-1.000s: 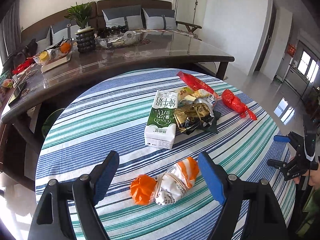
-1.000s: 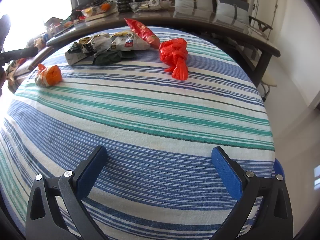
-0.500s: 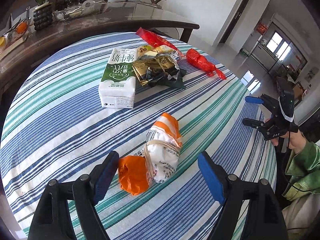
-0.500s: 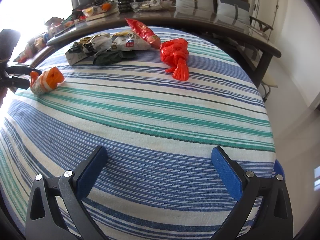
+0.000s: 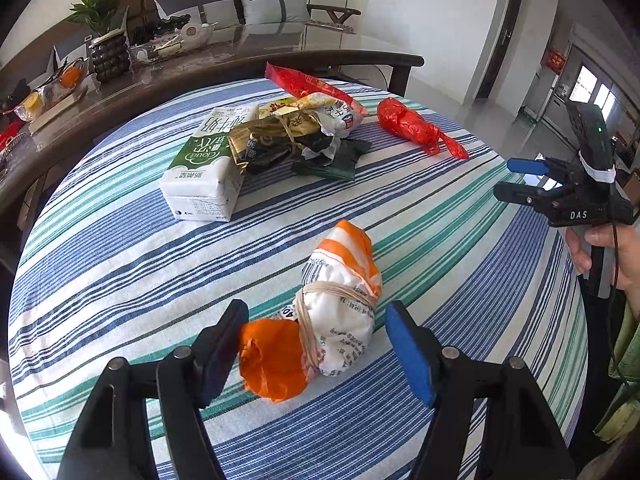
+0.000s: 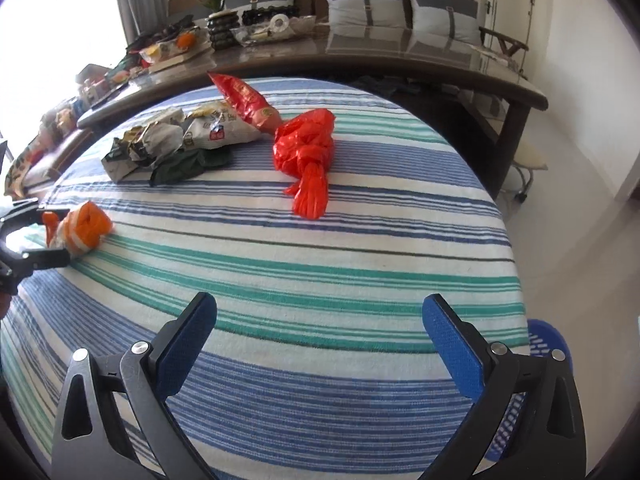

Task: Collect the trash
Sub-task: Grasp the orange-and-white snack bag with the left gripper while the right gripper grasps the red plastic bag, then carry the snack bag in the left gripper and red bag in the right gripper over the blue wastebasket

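An orange-and-white wrapped bundle (image 5: 340, 304) tied with rubber bands lies on the striped tablecloth (image 5: 120, 264). My left gripper (image 5: 316, 320) straddles it and its jaws are closing. The left pad (image 5: 224, 344) meets the orange end, while the right pad (image 5: 408, 352) stands a little off the white paper. The right wrist view shows the same bundle (image 6: 82, 228) between the left gripper's (image 6: 60, 236) fingers. My right gripper (image 6: 320, 308) hangs open over bare cloth, also visible as the right gripper (image 5: 510, 179) at the table's right edge. A knotted red bag (image 6: 306, 152) lies ahead of it.
A green-and-white milk carton (image 5: 204, 160), crumpled wrappers (image 5: 288, 140) and a long red snack bag (image 5: 308, 84) lie at the far side. A dark long table (image 5: 200, 68) with a plant and dishes stands behind. A blue basket (image 6: 548, 344) sits low beside the table's right edge.
The left gripper has come down around the bundle and its jaws have narrowed. The right gripper has shifted a little over the cloth, still open.
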Tool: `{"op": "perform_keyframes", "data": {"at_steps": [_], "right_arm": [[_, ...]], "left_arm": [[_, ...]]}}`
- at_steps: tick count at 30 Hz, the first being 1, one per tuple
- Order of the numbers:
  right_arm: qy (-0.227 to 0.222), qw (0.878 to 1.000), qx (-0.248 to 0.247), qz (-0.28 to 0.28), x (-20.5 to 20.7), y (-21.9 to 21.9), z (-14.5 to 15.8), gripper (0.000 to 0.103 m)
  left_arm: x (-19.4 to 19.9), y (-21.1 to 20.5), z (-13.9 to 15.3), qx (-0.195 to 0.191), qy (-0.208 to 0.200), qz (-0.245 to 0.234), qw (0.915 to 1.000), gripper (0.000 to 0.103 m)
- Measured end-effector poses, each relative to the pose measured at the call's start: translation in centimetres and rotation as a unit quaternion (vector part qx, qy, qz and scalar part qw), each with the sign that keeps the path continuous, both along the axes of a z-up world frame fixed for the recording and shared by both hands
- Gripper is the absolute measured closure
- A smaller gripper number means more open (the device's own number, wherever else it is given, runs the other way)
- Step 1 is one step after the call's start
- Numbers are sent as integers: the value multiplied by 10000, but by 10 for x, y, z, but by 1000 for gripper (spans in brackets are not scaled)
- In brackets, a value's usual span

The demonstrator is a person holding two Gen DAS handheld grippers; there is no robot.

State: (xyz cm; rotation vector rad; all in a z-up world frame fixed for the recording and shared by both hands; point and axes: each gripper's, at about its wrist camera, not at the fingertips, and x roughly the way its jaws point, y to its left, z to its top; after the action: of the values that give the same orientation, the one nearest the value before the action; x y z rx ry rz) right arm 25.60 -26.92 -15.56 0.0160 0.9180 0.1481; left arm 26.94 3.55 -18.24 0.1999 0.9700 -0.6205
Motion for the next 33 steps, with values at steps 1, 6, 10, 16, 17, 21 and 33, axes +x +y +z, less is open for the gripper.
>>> {"op": "perform_keyframes", "data": {"at_steps": [1,6,10,16,17,21,33], "right_arm": [[-75,10000,6,16,10,0,6,1],[158,9988,-116,455,70,23,8,3],[318,9977,-355,476,99,34,-6,24],[371,9984,-18,419,77,17,-3,64],[364,9982,22,467,65,16,-1,64],[446,9966,174,676,14,13,5,64],[554,9911,392,1142,-55,7,2,25]], "left_arm": [[-3,-3,0,-11,11,103,9999,40],[-18,-11,0,-108,-29,771,9970,40],[-30,-14,1,-196,28,824,9964,37],[-43,-28,-5,-199,216,542,9981,34],[-45,-31,-6,-197,245,479,9984,34],[-57,-45,-7,-102,178,295,9994,34],[-73,-39,6,-317,-18,661,9973,34]]}}
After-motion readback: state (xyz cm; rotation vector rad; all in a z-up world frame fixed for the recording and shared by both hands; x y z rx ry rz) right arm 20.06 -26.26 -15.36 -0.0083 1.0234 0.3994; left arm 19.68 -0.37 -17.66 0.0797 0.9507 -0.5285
